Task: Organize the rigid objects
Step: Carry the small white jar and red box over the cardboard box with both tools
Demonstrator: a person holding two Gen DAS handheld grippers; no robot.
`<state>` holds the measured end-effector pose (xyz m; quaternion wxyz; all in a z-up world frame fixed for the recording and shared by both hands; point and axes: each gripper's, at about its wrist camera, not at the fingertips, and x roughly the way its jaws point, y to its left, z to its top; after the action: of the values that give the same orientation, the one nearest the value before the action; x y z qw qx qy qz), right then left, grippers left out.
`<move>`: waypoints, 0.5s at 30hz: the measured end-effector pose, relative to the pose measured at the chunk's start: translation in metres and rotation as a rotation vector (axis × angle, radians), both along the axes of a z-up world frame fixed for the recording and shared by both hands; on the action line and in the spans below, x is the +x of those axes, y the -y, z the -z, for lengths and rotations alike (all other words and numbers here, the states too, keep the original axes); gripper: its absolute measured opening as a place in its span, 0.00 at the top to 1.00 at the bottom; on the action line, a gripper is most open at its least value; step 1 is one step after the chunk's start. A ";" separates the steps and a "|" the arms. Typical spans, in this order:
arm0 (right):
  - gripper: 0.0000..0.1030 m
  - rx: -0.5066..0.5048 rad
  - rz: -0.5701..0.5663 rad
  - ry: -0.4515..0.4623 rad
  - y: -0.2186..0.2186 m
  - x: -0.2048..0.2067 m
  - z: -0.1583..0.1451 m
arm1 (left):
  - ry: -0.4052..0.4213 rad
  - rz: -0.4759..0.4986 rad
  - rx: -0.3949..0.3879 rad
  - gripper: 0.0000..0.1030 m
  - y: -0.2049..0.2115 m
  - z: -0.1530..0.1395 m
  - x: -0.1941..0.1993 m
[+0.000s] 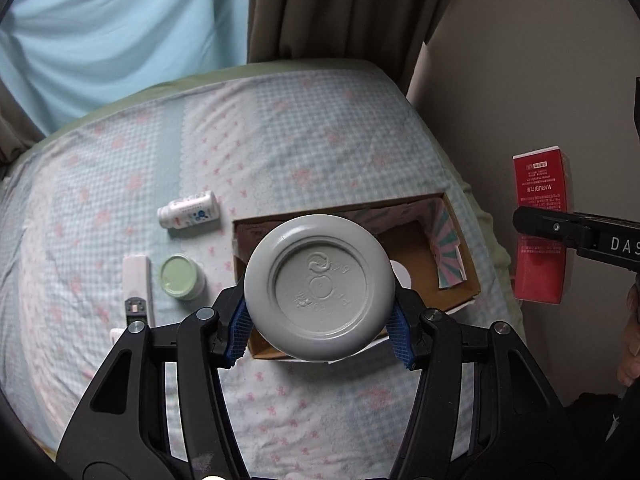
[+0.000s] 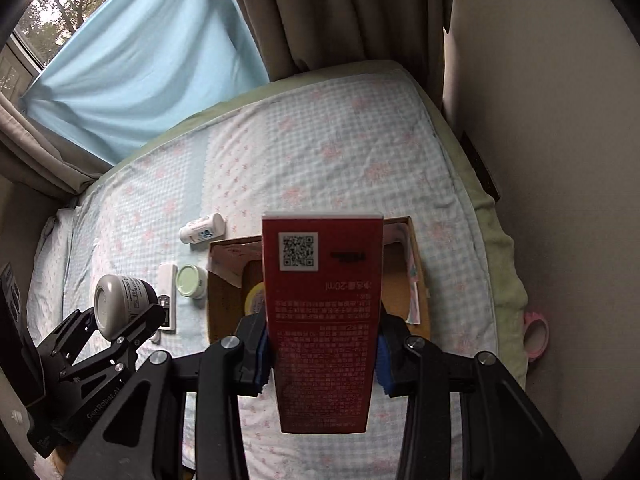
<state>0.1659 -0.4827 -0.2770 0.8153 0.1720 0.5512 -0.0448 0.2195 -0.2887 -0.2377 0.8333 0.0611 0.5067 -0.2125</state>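
My left gripper [image 1: 320, 330] is shut on a grey bottle [image 1: 320, 288], its round base facing the camera, held above the open cardboard box [image 1: 460, 236] on the bed. The same grey bottle [image 2: 120, 300] shows at the left of the right wrist view. My right gripper [image 2: 320, 360] is shut on a tall red carton [image 2: 322, 320], also above the cardboard box [image 2: 416, 280]. That red carton [image 1: 540, 224] appears at the right edge of the left wrist view. A yellow-and-white round thing [image 2: 254, 300] lies inside the box.
On the patterned bedsheet [image 1: 280, 140] left of the box lie a white bottle [image 1: 188, 210], a pale green jar [image 1: 182, 276] and a white thermometer-like device [image 1: 138, 292]. A pink tape roll [image 2: 536, 332] sits off the bed's right edge. Curtains and a wall border the bed.
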 end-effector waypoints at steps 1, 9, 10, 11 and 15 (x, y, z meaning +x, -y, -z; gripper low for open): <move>0.64 0.004 -0.001 -0.014 0.005 0.002 0.009 | -0.009 0.007 0.011 0.49 0.007 0.007 0.004; 0.64 0.042 -0.044 -0.116 0.026 0.030 0.086 | -0.133 0.043 0.077 0.49 0.055 0.081 0.042; 0.64 0.047 -0.050 -0.125 0.026 0.033 0.095 | -0.149 0.048 0.087 0.49 0.060 0.091 0.046; 0.64 0.048 -0.054 -0.140 0.028 0.036 0.104 | -0.164 0.053 0.097 0.49 0.064 0.101 0.052; 0.64 0.030 -0.085 -0.192 0.027 0.046 0.136 | -0.220 0.060 0.117 0.49 0.079 0.141 0.071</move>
<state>0.2123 -0.5099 -0.4127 0.7573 0.1559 0.6340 -0.0182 0.2909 -0.3675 -0.3788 0.7609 0.1012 0.6047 -0.2127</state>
